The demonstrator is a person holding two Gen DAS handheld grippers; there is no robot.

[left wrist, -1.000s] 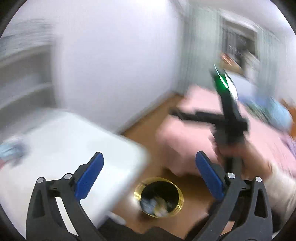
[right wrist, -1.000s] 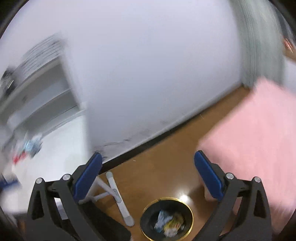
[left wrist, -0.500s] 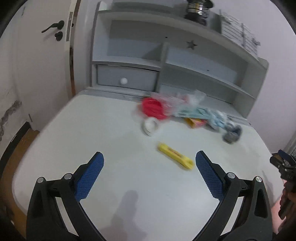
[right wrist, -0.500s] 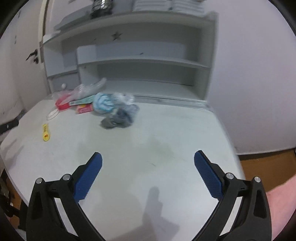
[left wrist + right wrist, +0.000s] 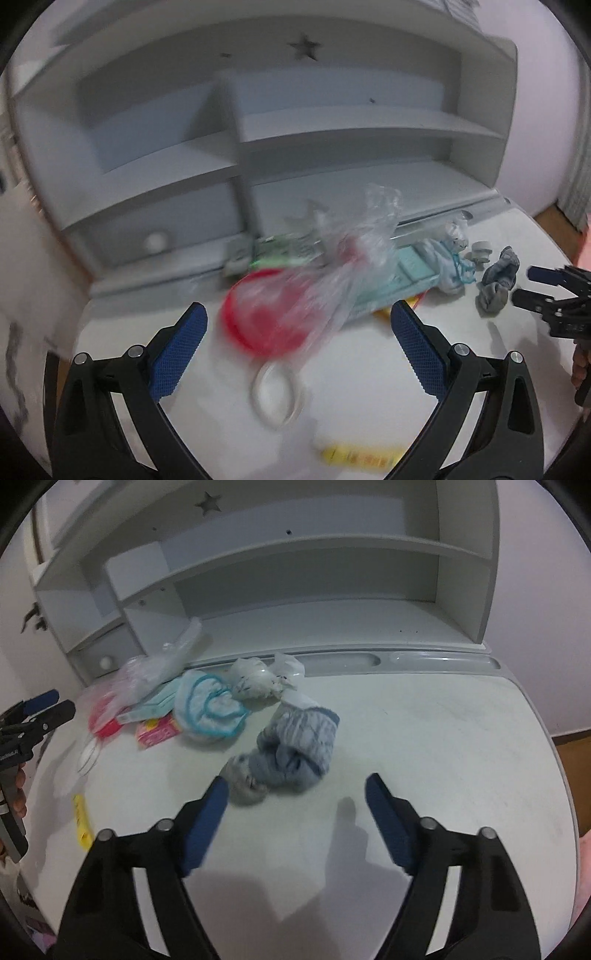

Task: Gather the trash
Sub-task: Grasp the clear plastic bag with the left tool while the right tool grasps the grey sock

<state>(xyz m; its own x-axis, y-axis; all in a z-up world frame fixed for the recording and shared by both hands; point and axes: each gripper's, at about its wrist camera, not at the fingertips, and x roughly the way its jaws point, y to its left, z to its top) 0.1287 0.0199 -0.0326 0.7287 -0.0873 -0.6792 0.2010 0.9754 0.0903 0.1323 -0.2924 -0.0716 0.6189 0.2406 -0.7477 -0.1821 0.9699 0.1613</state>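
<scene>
Trash lies scattered along the back of the white worktop (image 5: 443, 738), in front of a grey shelf unit (image 5: 295, 554) that stands on it; going from large to small, a clear plastic bag (image 5: 351, 266) is draped over a red round lid (image 5: 258, 314) at the left of the pile; a pale teal flat box (image 5: 406, 273) lies under the bag's right end; a light blue cloth with teal trim (image 5: 210, 709) sits just right of that box; a grey-blue bundled sock (image 5: 291, 749) lies nearer the front, apart from the cloth; a knotted white bag with dark specks (image 5: 258, 681) rests behind the sock; a pink packet (image 5: 157, 734) touches the cloth's left edge; a white ring (image 5: 275, 391) lies in front of the red lid; a yellow wrapper (image 5: 82, 821) lies alone near the front left edge. The right gripper (image 5: 295, 797) hangs just short of the sock, its jaws having just been closing, yet apart with nothing between them; the left gripper (image 5: 295, 332) points at the red lid and ring, jaws wide apart and empty.
</scene>
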